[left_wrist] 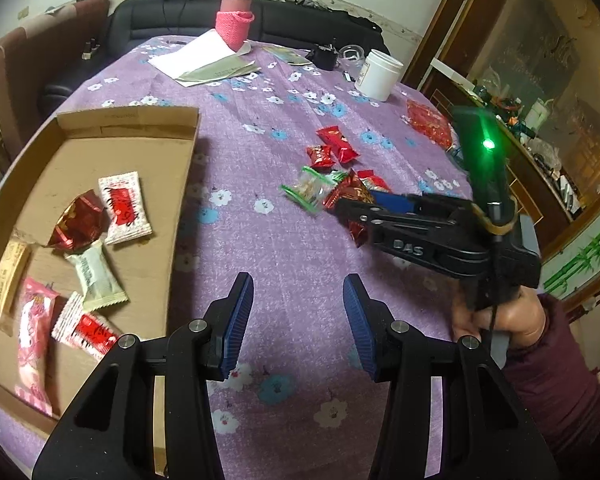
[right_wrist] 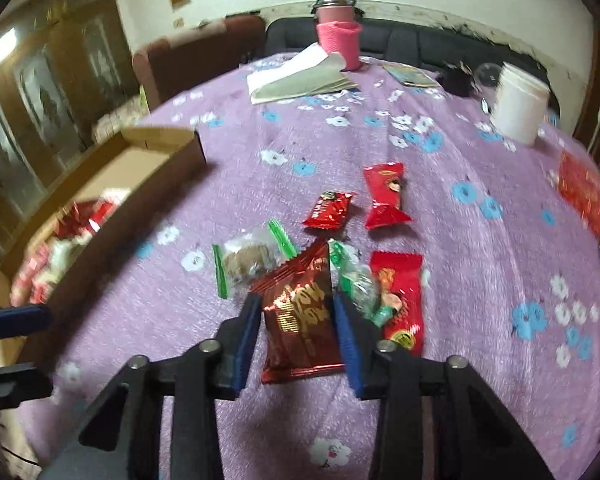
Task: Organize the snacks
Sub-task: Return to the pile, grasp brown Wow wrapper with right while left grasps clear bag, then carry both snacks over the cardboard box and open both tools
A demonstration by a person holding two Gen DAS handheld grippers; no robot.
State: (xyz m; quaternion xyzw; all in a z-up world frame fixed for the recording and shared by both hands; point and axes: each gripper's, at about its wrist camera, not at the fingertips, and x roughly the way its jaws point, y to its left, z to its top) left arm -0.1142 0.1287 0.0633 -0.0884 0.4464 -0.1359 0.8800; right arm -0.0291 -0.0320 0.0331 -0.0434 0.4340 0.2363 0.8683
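A shallow cardboard box (left_wrist: 188,168) on the left of the table holds several wrapped snacks (left_wrist: 92,264); it also shows in the right wrist view (right_wrist: 140,184). My left gripper (left_wrist: 298,292) is open and empty over the purple cloth beside the box. My right gripper (right_wrist: 296,300) straddles a dark red foil snack packet (right_wrist: 300,316), its blue pads (right_wrist: 246,332) against the packet's sides. In the left wrist view this packet (left_wrist: 350,194) sits at the right gripper's tip. Around it lie clear green-edged packets (right_wrist: 248,260) and red packets (right_wrist: 384,196).
A pink-sleeved thermos (left_wrist: 236,20), papers (left_wrist: 204,60), a white jar (left_wrist: 380,74) and a red bag (left_wrist: 428,122) stand on the far and right parts of the table. A sofa and a chair are behind it. A cabinet stands to the right.
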